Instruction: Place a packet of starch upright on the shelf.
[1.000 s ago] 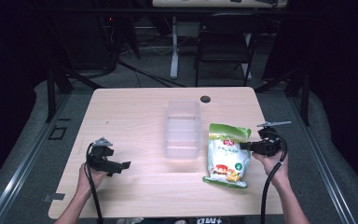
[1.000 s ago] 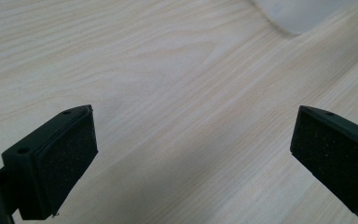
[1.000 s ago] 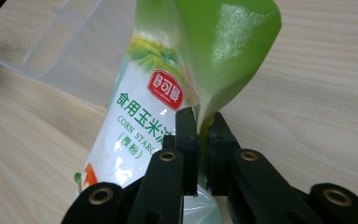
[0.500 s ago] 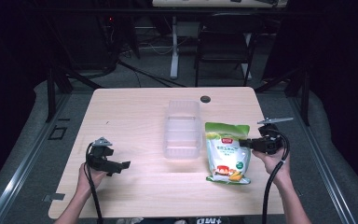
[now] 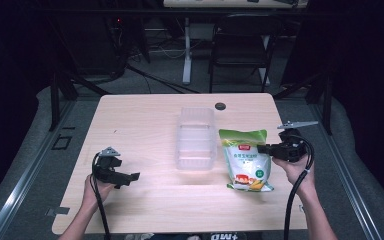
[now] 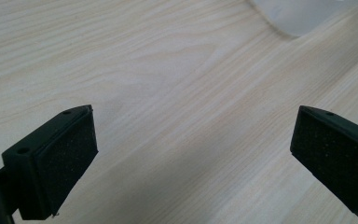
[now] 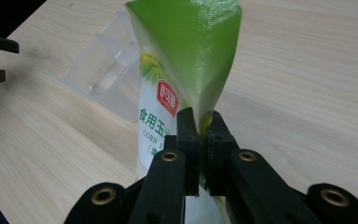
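A green and white bag of corn starch (image 5: 245, 157) is held at the table's right side, its right edge pinched by my right gripper (image 5: 266, 148). In the right gripper view the jaws are shut on the bag (image 7: 186, 70), which rises tilted above the gripper (image 7: 202, 135). A clear plastic container (image 5: 196, 137) sits in the table's middle, just left of the bag, and its corner (image 7: 103, 65) lies beyond the bag. My left gripper (image 5: 132, 176) hovers at the front left, open, with bare wood between its pads (image 6: 70, 156).
The wooden table (image 5: 140, 120) has a small black round cap (image 5: 220, 106) near its far edge. A chair and desk legs stand on the dark floor behind. A corner of the clear container (image 6: 303, 14) lies ahead of the left gripper.
The right gripper has lifted and shifted the bag slightly, so it now sits a little higher and more tilted. The left gripper has stayed in place.
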Demonstrator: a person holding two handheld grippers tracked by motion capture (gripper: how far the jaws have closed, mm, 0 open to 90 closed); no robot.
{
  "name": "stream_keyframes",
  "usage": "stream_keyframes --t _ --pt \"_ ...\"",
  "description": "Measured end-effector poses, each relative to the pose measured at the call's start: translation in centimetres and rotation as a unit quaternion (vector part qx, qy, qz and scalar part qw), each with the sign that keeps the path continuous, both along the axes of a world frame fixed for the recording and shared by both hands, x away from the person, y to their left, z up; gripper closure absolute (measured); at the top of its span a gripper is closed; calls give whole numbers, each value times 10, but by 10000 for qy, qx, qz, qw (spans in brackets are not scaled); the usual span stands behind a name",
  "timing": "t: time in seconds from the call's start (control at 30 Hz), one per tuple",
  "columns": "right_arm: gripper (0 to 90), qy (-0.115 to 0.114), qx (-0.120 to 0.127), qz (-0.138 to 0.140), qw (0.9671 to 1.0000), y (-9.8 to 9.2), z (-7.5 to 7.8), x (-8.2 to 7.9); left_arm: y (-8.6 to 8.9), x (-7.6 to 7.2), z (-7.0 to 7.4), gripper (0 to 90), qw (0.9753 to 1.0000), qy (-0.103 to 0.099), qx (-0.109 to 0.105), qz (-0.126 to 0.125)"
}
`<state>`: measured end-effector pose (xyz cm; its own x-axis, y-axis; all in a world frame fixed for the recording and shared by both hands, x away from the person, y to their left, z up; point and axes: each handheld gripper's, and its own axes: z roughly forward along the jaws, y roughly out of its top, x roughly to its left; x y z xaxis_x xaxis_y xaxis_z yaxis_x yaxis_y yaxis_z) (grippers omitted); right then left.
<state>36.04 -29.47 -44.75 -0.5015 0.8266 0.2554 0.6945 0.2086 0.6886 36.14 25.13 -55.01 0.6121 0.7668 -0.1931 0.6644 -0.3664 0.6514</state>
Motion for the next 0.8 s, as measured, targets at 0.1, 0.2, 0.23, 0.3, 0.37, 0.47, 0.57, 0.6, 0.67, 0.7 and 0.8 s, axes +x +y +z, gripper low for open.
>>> stream_keyframes --t 0.1,0.2,0.23,0.3,0.37,0.47,0.57,0.6,0.67,0.7,0.8 --pt "876 -61 -46 -9 10000 1 6 0 0 0 0 5 10000 1 -6 5" --pt "877 -134 -110 16 9998 2 11 0 0 0 0 5 10000 5 -17 16" --pt "878 -140 -119 6 9998 2 12 0 0 0 0 5 10000 -28 -21 42" --pt "878 -137 -161 13 9998 2 15 0 0 0 0 5 10000 -21 -41 43" --pt "878 -175 -209 6 9996 2 18 1 0 0 0 5 10000 -25 -35 53" --pt "879 -199 -260 -11 9995 2 23 3 0 0 -1 5 10000 -13 -43 51" --pt "879 -216 -280 -15 9994 1 26 4 1 0 -1 5 10000 -14 -41 54" --pt "879 -231 -285 -23 9993 1 27 4 1 0 -1 5 10000 -13 -41 52" --pt "879 -265 -283 -20 9992 0 29 6 1 0 -1 5 10000 -12 -39 58" --pt "879 -253 -271 -39 9993 0 30 6 1 0 -1 5 10000 -3 -44 58" --pt "879 -255 -295 -36 9992 0 33 8 0 0 -1 5 10000 2 -38 49"
